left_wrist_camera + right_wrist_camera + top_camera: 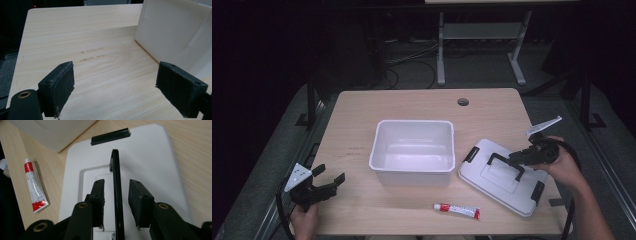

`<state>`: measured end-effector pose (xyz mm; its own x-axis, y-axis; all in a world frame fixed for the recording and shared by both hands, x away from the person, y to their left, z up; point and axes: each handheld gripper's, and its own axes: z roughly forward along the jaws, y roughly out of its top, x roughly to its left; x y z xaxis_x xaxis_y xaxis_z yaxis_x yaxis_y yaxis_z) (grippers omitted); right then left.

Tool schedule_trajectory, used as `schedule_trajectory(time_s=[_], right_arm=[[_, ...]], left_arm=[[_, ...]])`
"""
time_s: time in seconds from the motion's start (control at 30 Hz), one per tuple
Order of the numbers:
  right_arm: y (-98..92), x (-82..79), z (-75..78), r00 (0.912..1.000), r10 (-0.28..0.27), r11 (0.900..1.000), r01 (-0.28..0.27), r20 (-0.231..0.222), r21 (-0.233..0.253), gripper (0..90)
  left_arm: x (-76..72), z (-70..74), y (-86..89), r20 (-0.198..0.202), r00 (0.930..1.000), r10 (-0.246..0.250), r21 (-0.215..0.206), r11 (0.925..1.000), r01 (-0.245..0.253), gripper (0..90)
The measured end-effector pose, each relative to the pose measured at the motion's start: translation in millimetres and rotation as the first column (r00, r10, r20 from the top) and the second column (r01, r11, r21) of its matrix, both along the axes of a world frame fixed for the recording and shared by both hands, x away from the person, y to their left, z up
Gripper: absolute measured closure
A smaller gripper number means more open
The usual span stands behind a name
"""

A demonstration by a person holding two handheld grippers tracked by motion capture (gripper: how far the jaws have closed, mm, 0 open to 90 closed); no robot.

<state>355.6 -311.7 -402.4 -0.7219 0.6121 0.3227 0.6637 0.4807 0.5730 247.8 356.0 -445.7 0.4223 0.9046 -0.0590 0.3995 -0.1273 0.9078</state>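
Right of the white bin (412,152), on the table (362,107), lies the grey lid (502,181), flat and angled, with its black handle (117,192) raised upright at the middle. That handle's bar runs straight between the right gripper (116,197) jaws, along their own direction; the pads stand a little apart on either side of it, not yet pressing, so the claw is open around the bar. A squeeze looks like the only thing wanting before a lift, and the right hand is plainly the nearer one. Nearer the person than the bin lies a red-and-white tube (457,210). Left of the bin, well apart from it, the left gripper (115,87) hangs wide open over bare wood.
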Motion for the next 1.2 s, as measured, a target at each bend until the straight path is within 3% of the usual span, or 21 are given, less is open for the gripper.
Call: schedule_trajectory(time_s=[0.17,0.27,0.47,0.77,1.2], right_arm=[[-0.6,-4.5,12.2,0.9994,-0.007,1.000,0.007,0.033,0.001,59.1],[3.8,-11.4,22.4,0.9984,0.015,1.000,-0.015,0.055,-0.010,56.3],[14.7,-24.5,28.5,0.9961,0.058,0.998,-0.057,0.066,-0.025,52.6],[30.1,-41.7,28.7,0.9924,0.104,0.994,-0.102,0.066,-0.027,47.5],[59.4,-63.1,22.3,0.9800,0.186,0.982,-0.182,0.071,-0.056,43.2]], left_arm=[[-0.2,0.2,0.4,0.001,1.0000,0.000,-0.004,1.0000,0.000,14.1],[-0.1,0.3,0.1,0.000,1.0000,0.000,-0.003,1.0000,0.000,14.1],[0.0,0.5,-0.6,0.002,1.0000,-0.001,-0.001,1.0000,0.001,14.1],[-0.2,0.8,-0.6,0.003,1.0000,0.001,-0.002,1.0000,-0.001,14.1],[-0.1,1.0,-0.9,0.002,1.0000,-0.003,0.000,1.0000,0.003,14.1]])
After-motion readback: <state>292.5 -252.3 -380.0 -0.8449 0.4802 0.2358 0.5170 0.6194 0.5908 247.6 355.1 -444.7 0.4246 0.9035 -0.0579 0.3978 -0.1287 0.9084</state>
